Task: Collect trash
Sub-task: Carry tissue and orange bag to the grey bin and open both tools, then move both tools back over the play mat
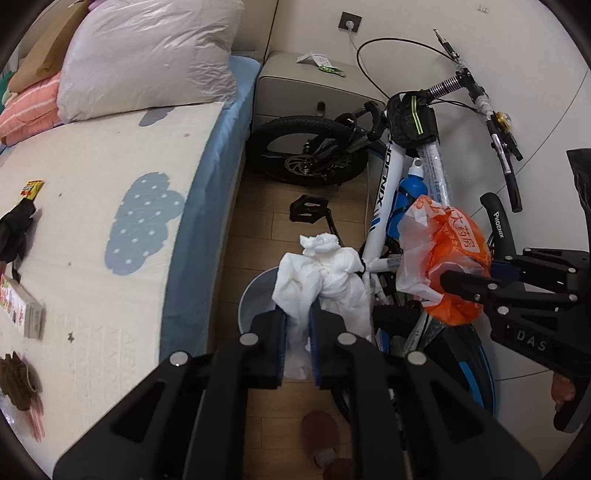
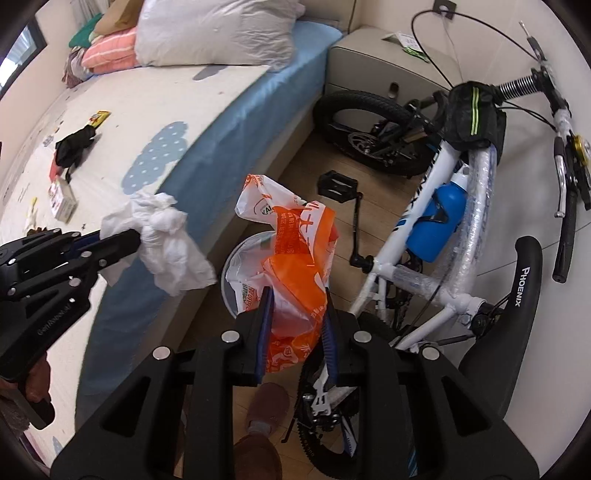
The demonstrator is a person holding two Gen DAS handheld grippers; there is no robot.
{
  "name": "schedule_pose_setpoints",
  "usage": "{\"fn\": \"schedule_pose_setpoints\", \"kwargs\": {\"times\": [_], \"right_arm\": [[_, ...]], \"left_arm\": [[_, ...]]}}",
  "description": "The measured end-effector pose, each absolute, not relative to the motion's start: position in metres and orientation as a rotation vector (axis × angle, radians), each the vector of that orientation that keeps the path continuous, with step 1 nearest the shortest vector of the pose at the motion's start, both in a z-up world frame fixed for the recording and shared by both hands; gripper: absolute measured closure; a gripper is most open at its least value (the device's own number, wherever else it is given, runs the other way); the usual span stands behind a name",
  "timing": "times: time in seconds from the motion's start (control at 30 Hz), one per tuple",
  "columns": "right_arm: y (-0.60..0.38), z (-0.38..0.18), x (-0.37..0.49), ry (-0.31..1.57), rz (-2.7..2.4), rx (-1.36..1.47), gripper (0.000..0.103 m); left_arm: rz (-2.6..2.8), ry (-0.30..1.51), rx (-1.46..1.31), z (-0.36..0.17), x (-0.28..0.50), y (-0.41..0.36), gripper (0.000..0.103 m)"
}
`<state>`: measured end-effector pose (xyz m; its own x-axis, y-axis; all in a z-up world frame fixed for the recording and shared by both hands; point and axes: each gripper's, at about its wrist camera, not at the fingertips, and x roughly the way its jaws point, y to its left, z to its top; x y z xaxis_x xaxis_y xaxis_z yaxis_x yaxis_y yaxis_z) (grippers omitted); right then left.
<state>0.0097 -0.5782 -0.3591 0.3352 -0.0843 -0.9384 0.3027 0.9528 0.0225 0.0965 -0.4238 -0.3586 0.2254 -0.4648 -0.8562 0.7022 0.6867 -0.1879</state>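
1. Left wrist view: the left gripper (image 1: 297, 332) has its jaws narrowed on a wad of crumpled white tissue (image 1: 325, 273), which hangs over a pale round bin (image 1: 255, 299) standing on the wood-plank floor (image 1: 266, 206).
2. Right wrist view: the right gripper (image 2: 295, 325) has its jaws closed narrowly on an orange-and-white plastic bag (image 2: 291, 258), held above the same bin (image 2: 240, 258).
3. Bin position: it sits on the floor strip between the bed (image 1: 110, 184) and a white bicycle (image 1: 388, 177), close to the bed's blue side.
4. Bed surface: a cream cover with blue cloud prints (image 1: 144, 221) over a blue sheet (image 2: 236, 110). On it lie a small yellow packet (image 1: 32, 189), a crumpled black item (image 1: 14, 229) just beside the packet, and a small printed carton (image 1: 26, 314) nearer the camera.
5. Head of the bed: a large pillow in clear plastic (image 1: 151, 55) leans beside folded pink striped bedding (image 1: 29, 107).
6. Far corner: a grey bedside cabinet (image 1: 314, 85) carries loose papers; a wall socket (image 1: 349, 23) is above it.
7. Bicycle details: front wheel (image 1: 306, 147) near the cabinet, a blue bottle (image 2: 439, 221) in the frame, a black saddle (image 2: 517, 295) lettered PHOENIX.
8. Lower edge: a brown slipper (image 2: 266, 410) stands on the floor beneath the right gripper.
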Motion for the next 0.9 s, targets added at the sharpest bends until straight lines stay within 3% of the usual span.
{"fn": "schedule_pose_setpoints", "kwargs": {"times": [0.07,0.17,0.37,0.5,0.6,0.67,0.73,0.9], "right_arm": [[-0.588,-0.368,0.009,1.208,-0.266,0.215,0.08],[-0.6,-0.383,0.009,1.225,-0.285,0.242,0.08],[-0.602,-0.414,0.021,1.254,-0.293,0.272,0.079],[-0.586,-0.429,0.038,1.261,-0.27,0.269,0.079],[-0.574,-0.435,0.051,1.269,-0.282,0.226,0.071],[-0.569,-0.434,0.058,1.268,-0.293,0.209,0.049],[-0.564,-0.43,0.062,1.262,-0.295,0.194,0.042],[-0.554,-0.412,0.068,1.258,-0.28,0.162,0.042]], "left_arm": [[-0.844,1.088,0.267,-0.37,0.098,-0.44,0.067],[-0.858,1.077,0.277,-0.385,0.102,-0.458,0.047],[-0.838,1.098,0.29,-0.403,0.121,-0.453,0.042],[-0.779,1.105,0.301,-0.405,0.131,-0.427,0.031],[-0.741,1.108,0.309,-0.401,0.138,-0.406,0.027],[-0.723,1.104,0.304,-0.397,0.142,-0.393,0.025],[-0.7,1.1,0.291,-0.392,0.145,-0.382,0.024],[-0.657,1.09,0.243,-0.377,0.146,-0.361,0.019]]}}
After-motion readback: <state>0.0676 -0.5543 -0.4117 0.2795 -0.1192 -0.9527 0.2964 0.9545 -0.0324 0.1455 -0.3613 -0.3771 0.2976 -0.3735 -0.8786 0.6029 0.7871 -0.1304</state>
